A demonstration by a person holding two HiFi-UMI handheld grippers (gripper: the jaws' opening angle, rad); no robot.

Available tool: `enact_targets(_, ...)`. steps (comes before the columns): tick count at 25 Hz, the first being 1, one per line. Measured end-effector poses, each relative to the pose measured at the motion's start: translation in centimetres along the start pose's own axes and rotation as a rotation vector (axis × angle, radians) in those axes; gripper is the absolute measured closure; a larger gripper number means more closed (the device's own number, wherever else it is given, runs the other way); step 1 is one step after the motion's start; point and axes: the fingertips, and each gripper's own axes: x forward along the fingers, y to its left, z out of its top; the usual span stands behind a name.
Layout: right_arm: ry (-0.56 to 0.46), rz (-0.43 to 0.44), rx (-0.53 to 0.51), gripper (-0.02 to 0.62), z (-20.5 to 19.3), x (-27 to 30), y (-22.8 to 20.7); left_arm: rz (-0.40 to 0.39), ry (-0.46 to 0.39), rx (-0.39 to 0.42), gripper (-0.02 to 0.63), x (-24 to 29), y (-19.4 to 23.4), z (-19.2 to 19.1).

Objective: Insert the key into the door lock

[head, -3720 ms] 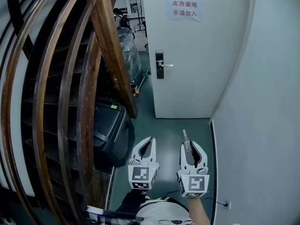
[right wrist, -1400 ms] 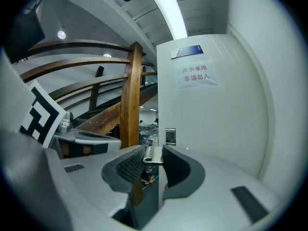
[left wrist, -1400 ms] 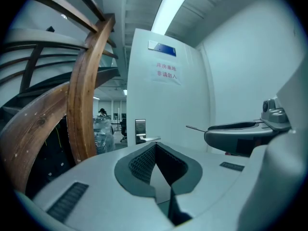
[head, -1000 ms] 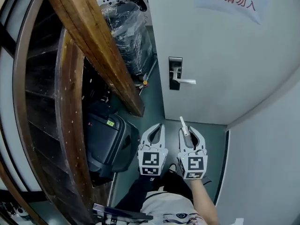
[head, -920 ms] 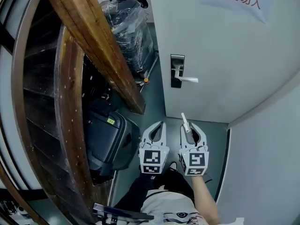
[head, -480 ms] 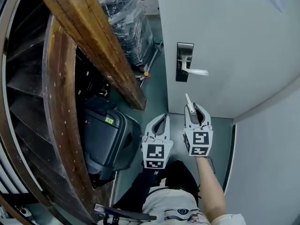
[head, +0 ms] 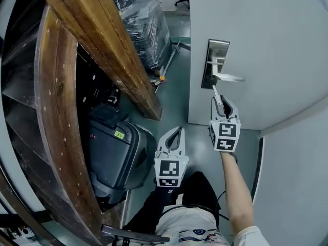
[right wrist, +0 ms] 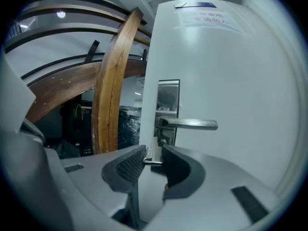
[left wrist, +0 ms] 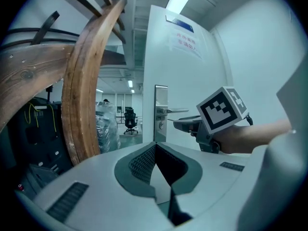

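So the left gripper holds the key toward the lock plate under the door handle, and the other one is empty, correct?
No. The right gripper holds the key toward the lock plate under the door handle, and the left gripper is the empty one. The right gripper view shows it.

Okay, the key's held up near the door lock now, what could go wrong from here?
1. The small silver key is pinched only at the jaw tips of the right gripper; striking the steel lock plate off-centre could twist it or make it slip.
2. The silver lever handle juts out just above the round lock cylinder, so the gripper's jaws may bump it while pushing in.
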Motion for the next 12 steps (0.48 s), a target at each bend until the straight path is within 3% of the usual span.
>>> enact_targets(12,0.051,-0.054,0.004,0.479,-2.0,5.1,-1.5,-0.011,0.015,-0.018,0.601,2.2,1.4,-2.0)
